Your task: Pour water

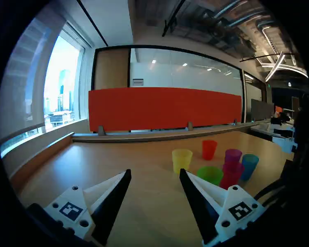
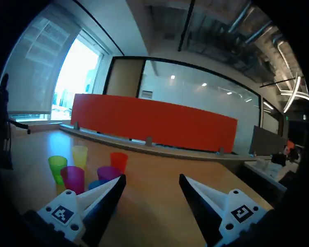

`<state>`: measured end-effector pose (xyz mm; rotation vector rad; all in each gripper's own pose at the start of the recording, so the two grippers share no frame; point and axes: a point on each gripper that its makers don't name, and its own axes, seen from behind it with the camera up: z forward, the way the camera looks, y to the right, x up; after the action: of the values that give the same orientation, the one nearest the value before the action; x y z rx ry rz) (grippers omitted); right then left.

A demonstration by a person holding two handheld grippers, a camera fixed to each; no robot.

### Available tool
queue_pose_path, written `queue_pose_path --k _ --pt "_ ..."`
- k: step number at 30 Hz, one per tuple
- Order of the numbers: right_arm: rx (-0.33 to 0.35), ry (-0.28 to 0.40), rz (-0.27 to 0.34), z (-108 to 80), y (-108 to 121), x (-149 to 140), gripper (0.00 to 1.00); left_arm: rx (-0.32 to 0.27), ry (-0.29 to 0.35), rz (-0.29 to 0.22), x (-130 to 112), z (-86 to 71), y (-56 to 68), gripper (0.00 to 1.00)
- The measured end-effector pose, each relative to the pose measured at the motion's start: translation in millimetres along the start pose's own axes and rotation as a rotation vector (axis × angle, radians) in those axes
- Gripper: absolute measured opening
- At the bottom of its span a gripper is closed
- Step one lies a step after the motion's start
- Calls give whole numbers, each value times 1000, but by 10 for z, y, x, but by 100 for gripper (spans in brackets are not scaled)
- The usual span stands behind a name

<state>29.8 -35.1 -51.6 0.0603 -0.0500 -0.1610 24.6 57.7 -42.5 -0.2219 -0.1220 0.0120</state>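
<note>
- Left gripper view: a pale wooden desk (image 1: 113,156) runs back to an orange screen (image 1: 162,108). A bright window (image 1: 62,94) is on the left and a glass wall (image 1: 183,70) stands behind the screen.
- Six cups stand upright in a cluster ahead and to the right of the left gripper (image 1: 154,172). The yellow cup (image 1: 182,159) is nearest its centre line and the red cup (image 1: 209,149) is farther back. The green cup (image 1: 210,175) is just past the right finger. The pink cup (image 1: 232,175), purple cup (image 1: 232,156) and blue cup (image 1: 249,166) are farther right.
- The left gripper is spread wide with only bare desk between its fingers, and nothing blocks the cups.
- Right gripper view: the cluster sits ahead and to the left of the right gripper (image 2: 151,177). The blue cup (image 2: 97,184) is partly hidden behind its left finger.
- The right gripper is also spread wide and grips nothing.
</note>
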Motion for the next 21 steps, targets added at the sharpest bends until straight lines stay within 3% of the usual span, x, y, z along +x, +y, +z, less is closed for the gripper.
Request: queue_pose_path --k 5,15,21 --pt "-49 9 33 -2 74 -7 100 24 28 -25 -2 -53 -20 87" --pt "-76 7 78 -23 191 -22 100 67 93 -77 78 -117 -49 87" --pt "-81 -4 89 -8 224 -45 100 83 114 -60 111 -79 -28 87"
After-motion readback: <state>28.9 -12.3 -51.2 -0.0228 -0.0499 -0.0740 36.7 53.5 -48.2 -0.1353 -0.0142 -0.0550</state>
